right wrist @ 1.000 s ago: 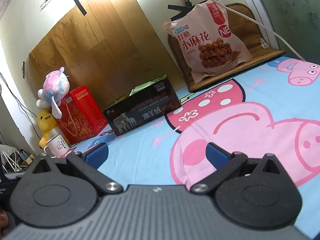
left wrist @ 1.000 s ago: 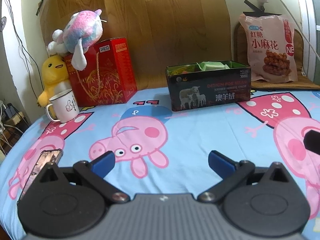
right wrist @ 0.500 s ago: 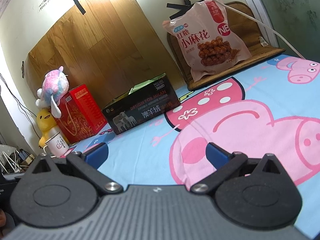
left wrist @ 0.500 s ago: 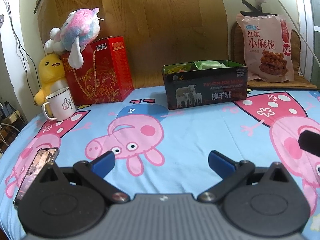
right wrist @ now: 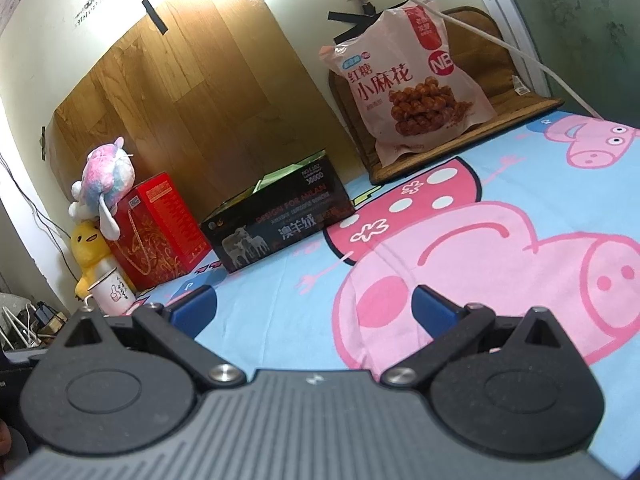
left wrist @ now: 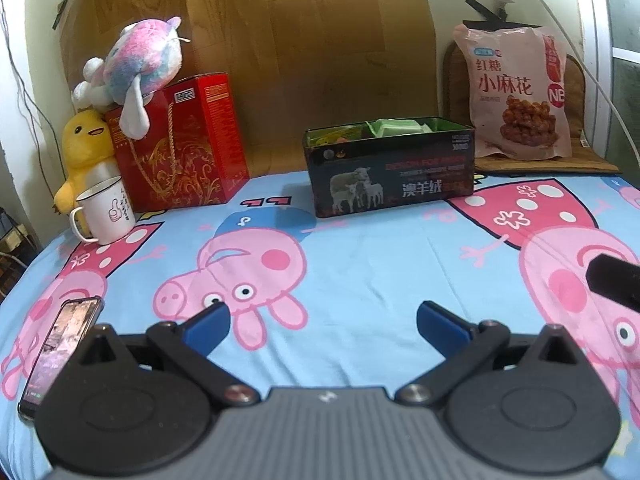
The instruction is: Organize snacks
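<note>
- Hovering low over the bed sheet: left gripper, blue fingers spread wide, nothing between them.
- Right gripper same story: fingers wide apart, empty, above the sheet's pink pig print.
- Black bit at the right edge of the left wrist view is probably part of the right gripper; can't confirm.
- Snack bag, pink, twisted-dough picture and Chinese print, stands upright at the far right, leaning on a brown cushion against the wall. Well apart from both grippers.
- Black tin with sheep picture sits open on the sheet, just left of the snack bag, near the wooden headboard. Green and yellow packets visible inside; can't tell exactly what they are.
- Same tin and bag show in the right wrist view, tin left of bag, a gap between them.
- Red gift box with gold cord handle stands far left against the headboard.
- Pink-blue plush lies on top of the red box; yellow duck plush sits beside the box, touching it.
- White mug with thumbs-up drawing in front of the duck, on the sheet.
- Phone lies flat on the sheet at lower left, screen lit, just beside the left gripper's body.
- White cable runs from a wall plug across in front of the cushion.
</note>
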{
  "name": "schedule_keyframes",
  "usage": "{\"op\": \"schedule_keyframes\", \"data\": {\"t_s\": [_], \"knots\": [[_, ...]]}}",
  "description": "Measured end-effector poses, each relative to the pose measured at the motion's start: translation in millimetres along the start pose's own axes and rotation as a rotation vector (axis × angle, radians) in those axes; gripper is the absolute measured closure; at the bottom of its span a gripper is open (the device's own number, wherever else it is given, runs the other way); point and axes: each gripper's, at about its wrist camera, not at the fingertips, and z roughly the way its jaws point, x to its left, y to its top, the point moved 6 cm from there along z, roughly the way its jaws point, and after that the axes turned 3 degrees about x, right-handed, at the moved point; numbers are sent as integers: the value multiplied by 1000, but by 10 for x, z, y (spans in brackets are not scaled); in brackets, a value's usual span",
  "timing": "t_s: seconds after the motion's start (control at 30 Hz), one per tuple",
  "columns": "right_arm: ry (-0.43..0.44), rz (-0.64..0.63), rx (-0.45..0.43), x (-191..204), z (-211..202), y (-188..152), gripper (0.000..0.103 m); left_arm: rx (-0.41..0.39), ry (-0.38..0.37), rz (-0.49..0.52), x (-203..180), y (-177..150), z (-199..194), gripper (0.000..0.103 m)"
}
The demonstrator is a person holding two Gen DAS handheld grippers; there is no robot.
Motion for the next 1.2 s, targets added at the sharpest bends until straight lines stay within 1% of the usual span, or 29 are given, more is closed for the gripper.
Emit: {"op": "schedule_keyframes", "data": {"t_s": [0.2, 0.37, 0.5, 0.6, 0.77, 0.97, 1.2], "knots": [[-36, 16, -11, -95, -95, -12, 0, -3, -43, 36, -178, 24, 6, 0], [-98, 31, -30, -239, -232, -15, 0, -13, -113, 89, -460, 83, 45, 0], [-151, 50, -67, -354, -364, 22, 0, -29, -164, 142, -702, 117, 49, 0], [-176, 67, -90, -416, -424, 44, 0, -35, -194, 167, -798, 129, 49, 0], [-186, 67, -86, -386, -366, 52, 0, -21, -215, 176, -804, 103, 82, 0], [-166, 31, -51, -260, -236, 17, 0, -23, -208, 172, -711, 82, 111, 0], [-176, 17, -48, -236, -202, 32, 0, -19, -213, 165, -689, 87, 142, 0]]}}
